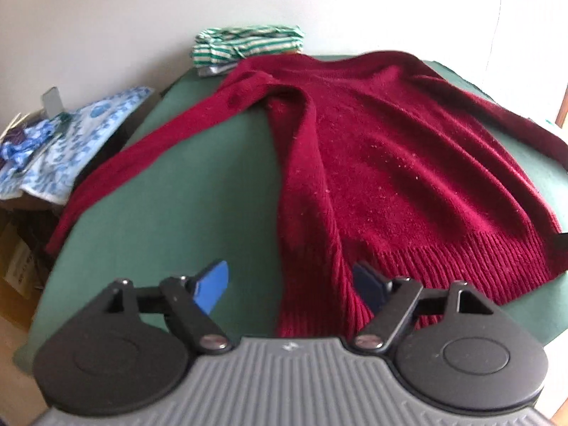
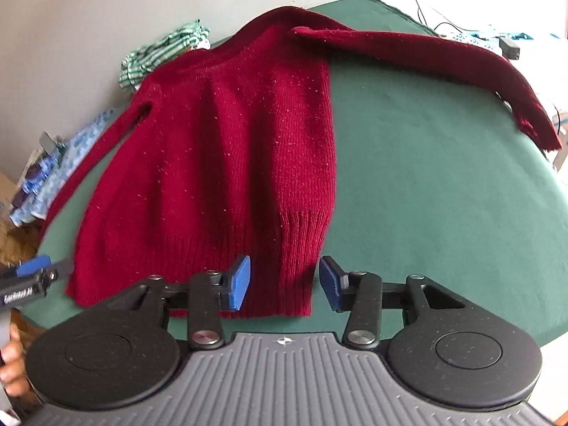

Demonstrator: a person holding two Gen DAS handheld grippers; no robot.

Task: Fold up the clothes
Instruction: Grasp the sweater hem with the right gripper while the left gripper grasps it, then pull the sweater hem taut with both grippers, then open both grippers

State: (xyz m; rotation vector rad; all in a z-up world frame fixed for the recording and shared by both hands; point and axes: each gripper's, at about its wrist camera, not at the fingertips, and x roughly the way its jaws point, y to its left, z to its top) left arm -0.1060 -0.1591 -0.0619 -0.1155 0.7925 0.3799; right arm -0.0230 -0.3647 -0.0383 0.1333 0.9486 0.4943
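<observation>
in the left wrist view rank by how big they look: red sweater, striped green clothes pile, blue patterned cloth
1. red sweater, by far the largest
2. blue patterned cloth
3. striped green clothes pile

The last two look close in size, and the pile lies farther from the camera, so their order is unsure.

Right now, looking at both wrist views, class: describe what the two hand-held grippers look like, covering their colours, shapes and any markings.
The left gripper and the right gripper look alike: a ribbed grey body with a small compass-like mark, two round black discs, black linkage arms with silver screws, and blue pads on the fingers. In the right wrist view, the left gripper also carries blurred white lettering on its black side.
</observation>
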